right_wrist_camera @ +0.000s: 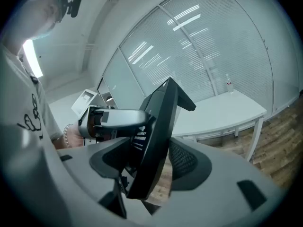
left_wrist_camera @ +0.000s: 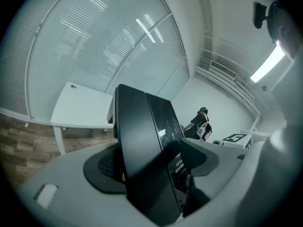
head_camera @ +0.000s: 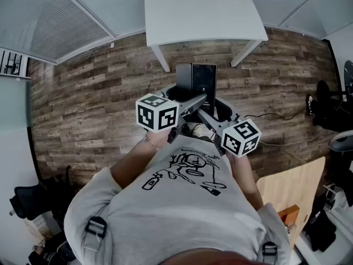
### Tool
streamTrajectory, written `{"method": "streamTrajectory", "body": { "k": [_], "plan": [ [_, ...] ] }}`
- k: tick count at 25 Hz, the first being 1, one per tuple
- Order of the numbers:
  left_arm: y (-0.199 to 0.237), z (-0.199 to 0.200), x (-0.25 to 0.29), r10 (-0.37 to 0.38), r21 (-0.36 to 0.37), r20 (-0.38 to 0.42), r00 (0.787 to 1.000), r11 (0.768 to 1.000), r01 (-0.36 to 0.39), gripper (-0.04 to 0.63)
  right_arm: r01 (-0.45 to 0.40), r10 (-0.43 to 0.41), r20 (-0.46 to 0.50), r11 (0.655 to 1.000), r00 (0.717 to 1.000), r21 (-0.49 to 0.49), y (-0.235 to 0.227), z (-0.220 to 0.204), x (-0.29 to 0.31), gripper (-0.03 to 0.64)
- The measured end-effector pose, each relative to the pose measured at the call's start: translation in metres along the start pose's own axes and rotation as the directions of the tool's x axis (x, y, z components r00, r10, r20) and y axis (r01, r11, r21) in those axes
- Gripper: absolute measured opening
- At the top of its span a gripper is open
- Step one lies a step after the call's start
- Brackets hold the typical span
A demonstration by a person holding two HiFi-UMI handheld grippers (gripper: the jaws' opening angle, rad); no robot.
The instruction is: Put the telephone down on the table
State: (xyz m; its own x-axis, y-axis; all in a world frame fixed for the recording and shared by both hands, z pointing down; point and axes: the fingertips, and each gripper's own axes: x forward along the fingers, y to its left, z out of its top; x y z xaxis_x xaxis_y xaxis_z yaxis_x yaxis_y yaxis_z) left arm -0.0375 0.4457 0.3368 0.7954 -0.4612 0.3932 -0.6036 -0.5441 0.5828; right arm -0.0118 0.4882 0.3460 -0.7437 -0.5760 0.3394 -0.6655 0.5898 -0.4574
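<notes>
The telephone (head_camera: 197,80) is a flat black unit with a glossy face, held up in the air over the wooden floor, in front of my chest. My left gripper (head_camera: 190,100) and right gripper (head_camera: 212,117) meet at its lower end from either side. In the left gripper view the telephone (left_wrist_camera: 142,141) stands on edge between the jaws, and the left gripper (left_wrist_camera: 151,169) has a pad against each side. Seen from the right gripper, the telephone (right_wrist_camera: 161,122) leans between the pads of the right gripper (right_wrist_camera: 149,162). The white table (head_camera: 201,10) stands beyond, a short way ahead.
A small bottle (right_wrist_camera: 229,85) stands on the table (right_wrist_camera: 222,110). Cables (head_camera: 276,115) trail over the floor at the right, near a dark chair (head_camera: 325,101). A wooden board (head_camera: 292,184) lies at lower right. Another person (left_wrist_camera: 201,122) stands far off.
</notes>
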Motion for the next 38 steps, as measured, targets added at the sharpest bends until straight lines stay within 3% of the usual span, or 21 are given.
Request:
{"method": "streamTrajectory", "body": {
  "k": [23, 38],
  "plan": [
    [0.068, 0.052, -0.032, -0.043, 0.003, 0.012, 0.999, 0.999, 0.043, 0.35, 0.03, -0.032, 0.069, 0.999, 0.997, 0.021, 0.016, 0.04, 0.082, 0.241],
    [0.086, 0.087, 0.028, -0.014, -0.008, 0.007, 1.0, 1.0, 0.014, 0.35, 0.006, -0.008, 0.064, 0.999, 0.998, 0.04, -0.049, 0.07, 0.094, 0.241]
  ]
}}
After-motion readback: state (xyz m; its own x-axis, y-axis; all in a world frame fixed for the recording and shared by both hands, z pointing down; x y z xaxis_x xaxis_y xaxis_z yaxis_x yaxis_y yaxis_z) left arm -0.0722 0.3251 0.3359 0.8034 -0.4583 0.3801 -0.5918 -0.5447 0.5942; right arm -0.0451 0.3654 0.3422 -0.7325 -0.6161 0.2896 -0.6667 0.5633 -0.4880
